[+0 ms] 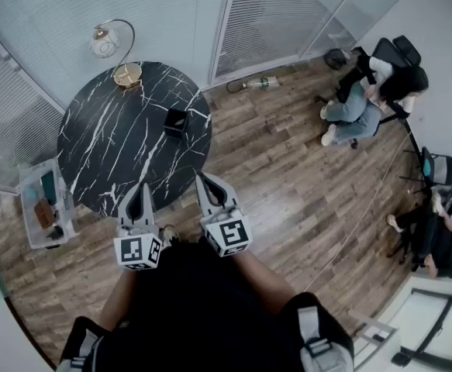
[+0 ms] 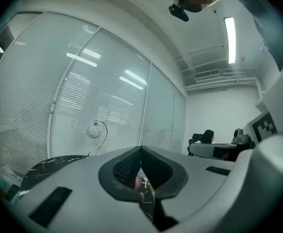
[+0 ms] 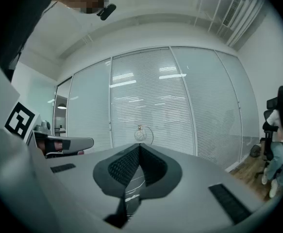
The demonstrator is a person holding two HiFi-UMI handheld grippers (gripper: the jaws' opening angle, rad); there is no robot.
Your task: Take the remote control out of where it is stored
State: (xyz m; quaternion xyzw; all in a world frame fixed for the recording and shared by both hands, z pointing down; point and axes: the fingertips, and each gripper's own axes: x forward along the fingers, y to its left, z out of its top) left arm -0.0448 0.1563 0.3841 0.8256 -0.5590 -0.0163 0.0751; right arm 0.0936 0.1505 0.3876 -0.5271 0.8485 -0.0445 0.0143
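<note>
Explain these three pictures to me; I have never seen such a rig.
A person holds a two-jaw tool in each hand: the left hand-held gripper and the right hand-held gripper. The head view looks down from a camera on the person's head; the other two views look along each hand-held gripper's own jaws. Both are shut and hold nothing. On the round black table stand a globe lamp and a small black box.

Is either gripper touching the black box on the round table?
No, the left gripper and right gripper sit at the near edge of the table, clearly short of the black box.
</note>
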